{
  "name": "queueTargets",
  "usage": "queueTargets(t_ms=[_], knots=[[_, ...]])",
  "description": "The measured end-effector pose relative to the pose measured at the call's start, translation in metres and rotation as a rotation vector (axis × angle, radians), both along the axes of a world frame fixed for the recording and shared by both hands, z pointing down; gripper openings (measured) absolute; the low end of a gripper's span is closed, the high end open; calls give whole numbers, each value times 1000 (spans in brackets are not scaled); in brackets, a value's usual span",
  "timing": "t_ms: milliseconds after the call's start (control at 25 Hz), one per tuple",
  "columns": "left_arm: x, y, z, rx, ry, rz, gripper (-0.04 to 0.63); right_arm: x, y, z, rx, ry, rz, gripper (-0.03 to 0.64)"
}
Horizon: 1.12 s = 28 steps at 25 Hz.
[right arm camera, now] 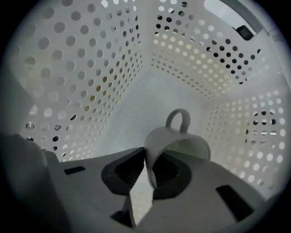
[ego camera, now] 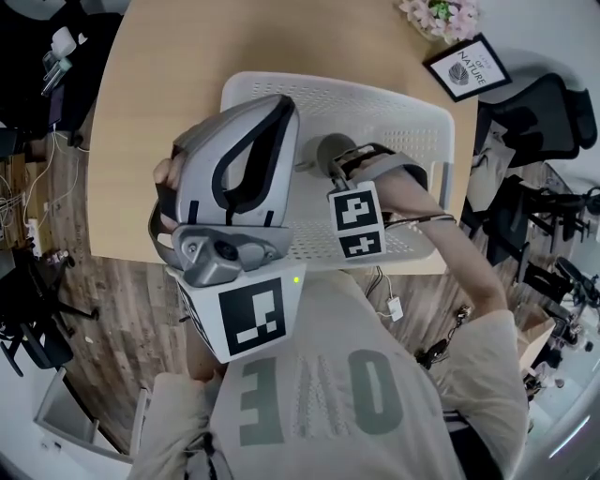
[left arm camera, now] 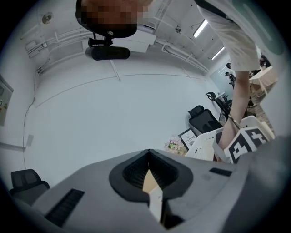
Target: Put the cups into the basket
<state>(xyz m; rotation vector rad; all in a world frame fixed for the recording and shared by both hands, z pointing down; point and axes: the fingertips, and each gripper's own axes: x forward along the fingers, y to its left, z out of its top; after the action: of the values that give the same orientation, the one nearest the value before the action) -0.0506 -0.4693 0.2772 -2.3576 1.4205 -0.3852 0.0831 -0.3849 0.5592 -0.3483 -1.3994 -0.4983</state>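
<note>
One wooden table is seen from above, and a white perforated basket is set on its near half. Beyond the table's far right corner a black office chair is parked. The left gripper is held high above the table's near edge, aimed upward at a pale wall; its jaws are pressed together and nothing is carried between them. The right gripper is lowered inside the basket, and its jaws are clamped on the rim of a white cup. The cup is tipped on its side, with its handle turned away from the gripper. A framed picture is propped beside pink flowers at the table's far edge.
</note>
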Motion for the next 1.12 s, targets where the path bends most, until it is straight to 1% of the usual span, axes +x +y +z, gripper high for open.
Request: queueTargets(t_ms=[200, 320, 400, 520, 600, 760, 880, 1000, 1040, 1120], knots=[[-8, -2, 2, -9, 10, -23, 11, 0, 3, 3, -16, 3, 15, 44], [-9, -1, 1, -7, 12, -26, 11, -1, 3, 3, -19, -12, 32, 44], [-8, -1, 2, -11, 15, -23, 11, -4, 5, 3, -24, -37, 37, 44], [-6, -1, 4, -16, 6, -19, 11, -10, 9, 1, -43, -82, 60, 98], [-4, -1, 3, -13, 6, -16, 11, -15, 9, -4, -52, -114, 84, 120], [-3, 4, -2, -2, 7, -14, 11, -22, 13, -25, -52, -169, 102, 120], [-2, 6, -7, 8, 7, -8, 11, -24, 14, -46, -28, -210, 94, 120], [-1, 13, -14, 22, 3, 0, 11, -29, 16, -71, 1, -243, 123, 120], [0, 15, -17, 30, 1, 4, 11, -31, 14, -82, 29, -268, 126, 119], [6, 20, -25, 49, -2, 18, 11, -36, 3, -108, 124, -350, 140, 95]])
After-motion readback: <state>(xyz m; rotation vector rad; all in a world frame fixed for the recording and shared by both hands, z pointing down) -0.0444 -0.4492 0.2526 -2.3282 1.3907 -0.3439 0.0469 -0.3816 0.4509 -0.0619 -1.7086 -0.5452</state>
